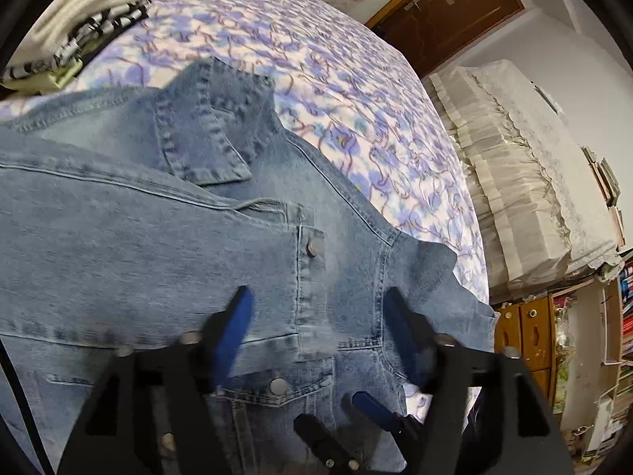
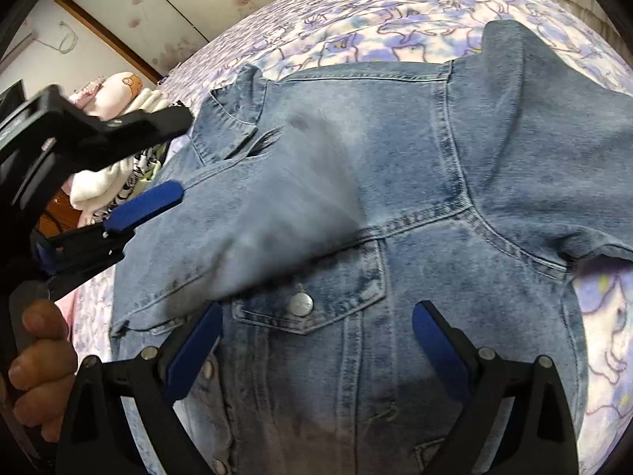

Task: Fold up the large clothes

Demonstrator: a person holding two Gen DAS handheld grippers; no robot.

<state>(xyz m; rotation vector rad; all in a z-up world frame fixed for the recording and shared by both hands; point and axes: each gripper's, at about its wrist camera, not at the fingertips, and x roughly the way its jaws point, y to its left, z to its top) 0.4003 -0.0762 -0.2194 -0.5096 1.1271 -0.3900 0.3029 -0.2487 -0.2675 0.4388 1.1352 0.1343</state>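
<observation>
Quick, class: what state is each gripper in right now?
Left gripper: open, above the denim jacket, holding nothing.
Right gripper: open, holding nothing.

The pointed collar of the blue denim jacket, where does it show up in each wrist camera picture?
Left wrist view: the pointed collar of the blue denim jacket lies upper left of centre, above the open left gripper.
Right wrist view: the collar sits left of centre.
Shared landmark: the purple floral bedspread beyond the collar.

Both wrist cameras are looking steeply down, close over the denim jacket (image 1: 158, 237) on the bed (image 1: 356, 99). They're sharing its collar and chest pockets.
</observation>
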